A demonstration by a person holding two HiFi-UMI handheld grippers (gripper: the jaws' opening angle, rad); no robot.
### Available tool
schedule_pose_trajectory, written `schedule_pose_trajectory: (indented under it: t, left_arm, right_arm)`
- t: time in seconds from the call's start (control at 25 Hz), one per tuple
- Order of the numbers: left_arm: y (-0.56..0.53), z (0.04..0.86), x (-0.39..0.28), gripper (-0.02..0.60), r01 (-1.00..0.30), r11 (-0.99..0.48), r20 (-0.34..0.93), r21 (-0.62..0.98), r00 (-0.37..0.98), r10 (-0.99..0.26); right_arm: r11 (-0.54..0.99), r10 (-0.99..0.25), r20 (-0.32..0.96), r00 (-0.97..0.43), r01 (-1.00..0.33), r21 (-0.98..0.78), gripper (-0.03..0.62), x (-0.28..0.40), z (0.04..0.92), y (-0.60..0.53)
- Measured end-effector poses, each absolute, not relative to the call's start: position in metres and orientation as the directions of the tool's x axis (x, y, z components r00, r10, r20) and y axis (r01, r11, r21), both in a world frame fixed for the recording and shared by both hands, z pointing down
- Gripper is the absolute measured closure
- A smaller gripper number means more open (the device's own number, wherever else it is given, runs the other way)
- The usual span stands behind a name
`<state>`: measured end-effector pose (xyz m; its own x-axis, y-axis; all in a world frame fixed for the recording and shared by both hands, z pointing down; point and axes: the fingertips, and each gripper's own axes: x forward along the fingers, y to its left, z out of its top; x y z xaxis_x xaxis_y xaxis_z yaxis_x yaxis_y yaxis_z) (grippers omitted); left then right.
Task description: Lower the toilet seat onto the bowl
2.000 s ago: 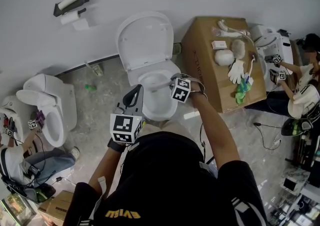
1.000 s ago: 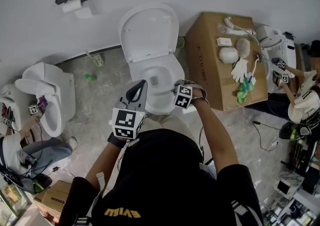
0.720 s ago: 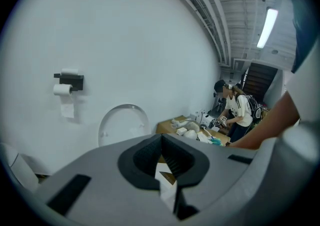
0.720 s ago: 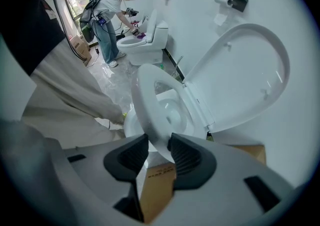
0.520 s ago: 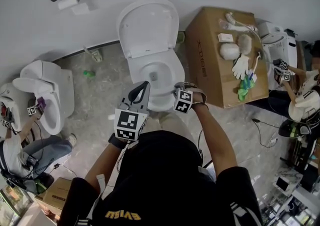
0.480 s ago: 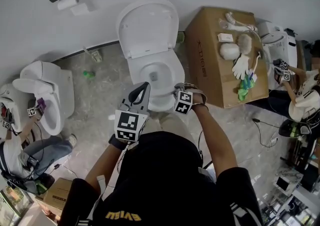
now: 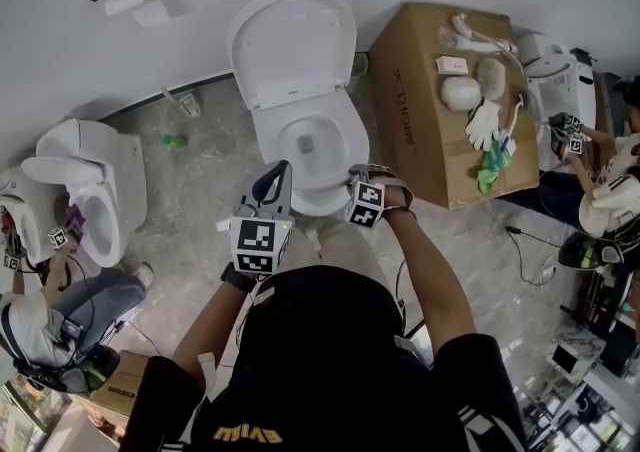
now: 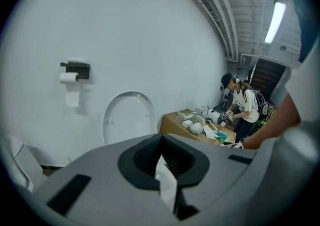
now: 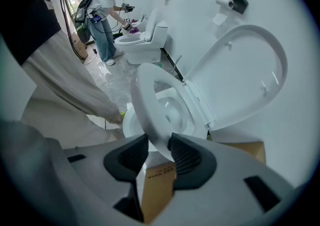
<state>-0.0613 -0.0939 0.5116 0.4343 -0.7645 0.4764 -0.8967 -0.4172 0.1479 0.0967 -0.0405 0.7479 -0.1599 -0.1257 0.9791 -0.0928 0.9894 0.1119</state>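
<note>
While left fingers (image 8: 137,159) meet, right fingers (image 9: 189,159) pinch the toilet seat (image 9: 144,105).

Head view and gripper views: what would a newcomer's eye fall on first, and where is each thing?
The white toilet in the middle, its lid up against the wall. The right gripper clamps the seat, tilted over the bowl. A box strewn with gloves stands right of the toilet.

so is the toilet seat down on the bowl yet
Not yet, partway down: the seat is tilted above the bowl, its front edge gripped by the right tool. The lid stands upright.
</note>
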Motion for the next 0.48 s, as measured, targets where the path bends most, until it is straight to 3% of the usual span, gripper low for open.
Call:
schedule_pose_trajectory:
  t: [0.48]
  left_arm:
    - [-0.086,0.517,-0.07,0.571,-0.909,-0.386,0.493,0.161,0.412,-0.766]
  right_arm:
    - [0.992,-0.097,0.986,-0.133,-0.09,0.085,0.455,0.103,0.765,-0.023]
